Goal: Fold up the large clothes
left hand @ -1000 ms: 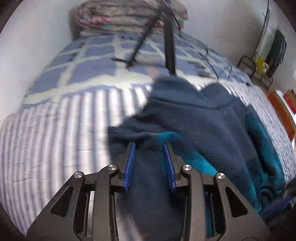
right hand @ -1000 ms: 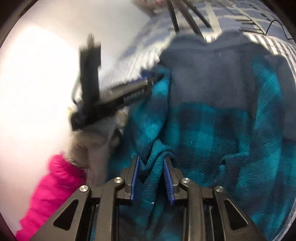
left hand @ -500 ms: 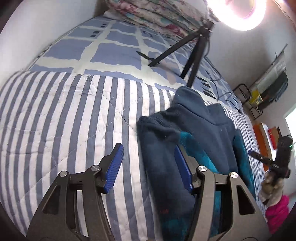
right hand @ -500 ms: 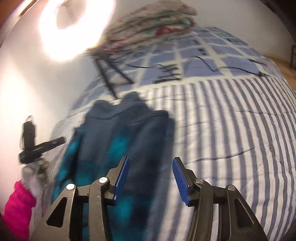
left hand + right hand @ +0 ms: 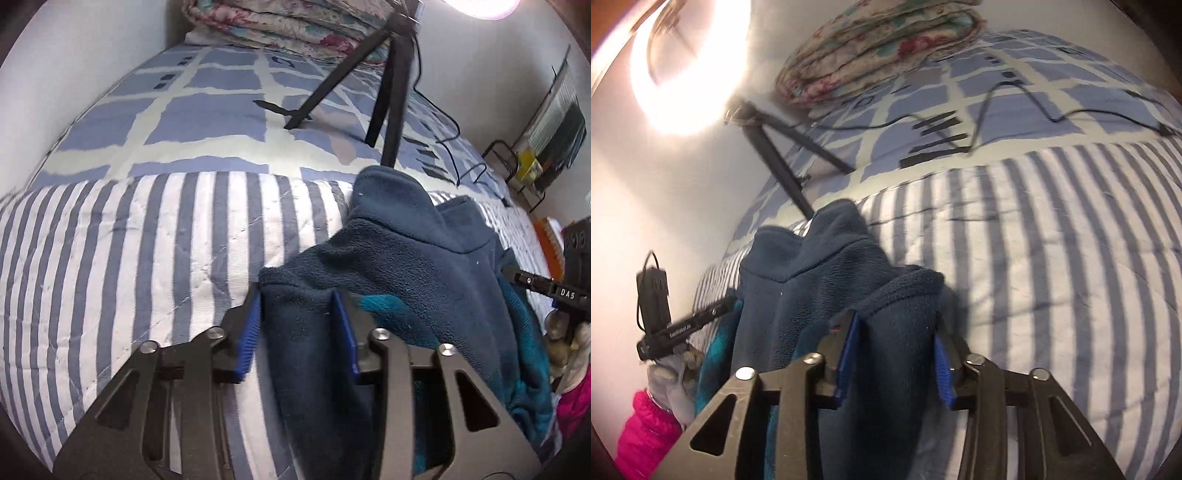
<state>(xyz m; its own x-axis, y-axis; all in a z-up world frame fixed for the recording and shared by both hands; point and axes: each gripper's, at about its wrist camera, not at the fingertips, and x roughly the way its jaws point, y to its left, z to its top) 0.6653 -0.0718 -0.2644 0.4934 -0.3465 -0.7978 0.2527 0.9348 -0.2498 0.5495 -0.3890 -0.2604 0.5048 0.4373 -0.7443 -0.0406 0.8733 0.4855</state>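
Left gripper (image 5: pixel 299 325): you have just closed it, clenched on the fleece jacket (image 5: pixel 417 258) sleeve.
Right gripper (image 5: pixel 894 354): likewise clamped on its sleeve.

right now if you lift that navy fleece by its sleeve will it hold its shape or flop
The navy fleece will probably flop: its sleeve already sags in soft folds on the bed. It looks thick and fuzzy, so likely grippy rather than slippery, and somewhat weighty when lifted by one end.

White walls (image 5: pixel 92 55), bed with blue-striped quilt (image 5: pixel 147 258) and checked cover (image 5: pixel 214 110), folded floral blankets (image 5: pixel 879 48) at head, glowing ring light (image 5: pixel 683 74) on black tripod (image 5: pixel 391 92), metal rack (image 5: pixel 517 166) far right.
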